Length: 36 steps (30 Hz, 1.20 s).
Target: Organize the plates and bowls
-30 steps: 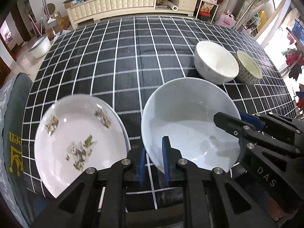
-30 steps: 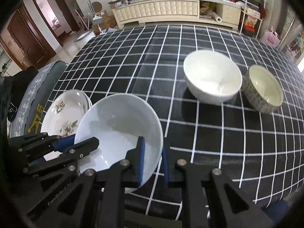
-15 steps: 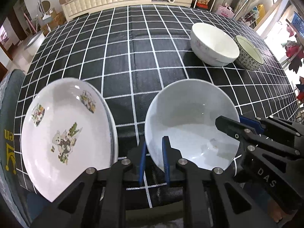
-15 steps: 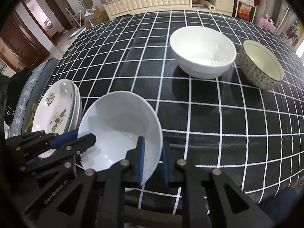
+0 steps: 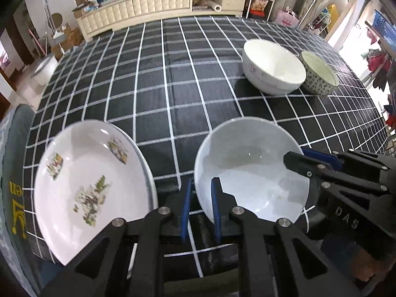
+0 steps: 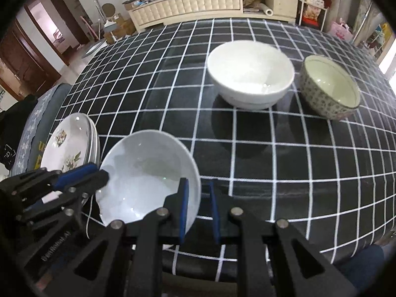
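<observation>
Near the tablecloth's [image 5: 173,113] front edge, both hand-held grippers clamp the pale plate [image 5: 250,170].

A plain white plate [image 5: 250,170] sits clamped at both rims, beside stacked bear-printed plates [image 5: 86,180]; a white bowl [image 5: 272,70] and patterned bowl [image 5: 319,75] stand upright farther off, touching or nearly so.

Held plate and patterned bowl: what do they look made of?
The plate held by both grippers looks like glazed white ceramic: smooth, glossy, with light glints. The patterned bowl also seems glazed ceramic, with a speckled printed outside and a shiny cream inside. Melamine cannot be ruled out.
</observation>
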### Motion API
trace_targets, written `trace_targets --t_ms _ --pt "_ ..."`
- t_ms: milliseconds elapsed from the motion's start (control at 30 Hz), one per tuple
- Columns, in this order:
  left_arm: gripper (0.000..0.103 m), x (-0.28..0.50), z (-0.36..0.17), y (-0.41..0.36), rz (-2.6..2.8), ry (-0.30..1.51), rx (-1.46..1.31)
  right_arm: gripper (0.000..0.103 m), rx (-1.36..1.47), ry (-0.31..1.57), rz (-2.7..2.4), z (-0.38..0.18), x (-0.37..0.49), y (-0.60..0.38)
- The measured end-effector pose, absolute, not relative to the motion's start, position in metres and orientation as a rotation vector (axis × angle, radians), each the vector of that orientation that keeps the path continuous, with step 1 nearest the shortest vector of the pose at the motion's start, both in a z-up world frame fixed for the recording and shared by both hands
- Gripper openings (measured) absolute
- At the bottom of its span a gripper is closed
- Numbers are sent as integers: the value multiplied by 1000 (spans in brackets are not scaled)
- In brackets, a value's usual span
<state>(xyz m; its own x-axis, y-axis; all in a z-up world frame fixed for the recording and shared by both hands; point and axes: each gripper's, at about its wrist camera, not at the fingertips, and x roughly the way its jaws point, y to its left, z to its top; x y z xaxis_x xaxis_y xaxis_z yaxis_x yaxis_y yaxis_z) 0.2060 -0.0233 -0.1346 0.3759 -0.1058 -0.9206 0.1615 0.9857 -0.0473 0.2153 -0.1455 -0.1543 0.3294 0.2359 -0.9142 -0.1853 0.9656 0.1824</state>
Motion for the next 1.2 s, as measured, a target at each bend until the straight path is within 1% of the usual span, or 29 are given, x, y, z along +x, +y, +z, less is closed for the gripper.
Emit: trace_targets --t_ms 433,600,667,767,800,867,933,1000,1067,1200 --pt "14 202 -97 -12 -151 1093 35 21 83 1143 248 -126 213 -165" --pt "15 200 -80 -16 -162 1062 37 21 67 1097 248 -106 215 -169" --pt "19 200 -72 -19 -166 1049 39 21 63 1076 248 -98 216 -171" --pt "21 202 -62 -24 -169 1029 43 21 65 1051 245 -87 220 -175" --pt "21 204 -58 -26 -172 1024 45 23 65 1048 247 -84 221 -177" --pt "31 208 -50 -30 -177 1016 56 31 59 1046 251 -79 225 -179" --pt "32 213 -43 -35 -178 1006 74 45 57 1034 244 -75 229 -182" --pt "32 219 -38 -38 -181 998 80 52 56 1021 232 -71 233 -186" --pt "36 225 -32 -42 -186 989 81 54 56 1010 228 -66 238 -191" --pt "37 237 -27 -49 -196 987 84 57 56 1004 229 -62 250 -197"
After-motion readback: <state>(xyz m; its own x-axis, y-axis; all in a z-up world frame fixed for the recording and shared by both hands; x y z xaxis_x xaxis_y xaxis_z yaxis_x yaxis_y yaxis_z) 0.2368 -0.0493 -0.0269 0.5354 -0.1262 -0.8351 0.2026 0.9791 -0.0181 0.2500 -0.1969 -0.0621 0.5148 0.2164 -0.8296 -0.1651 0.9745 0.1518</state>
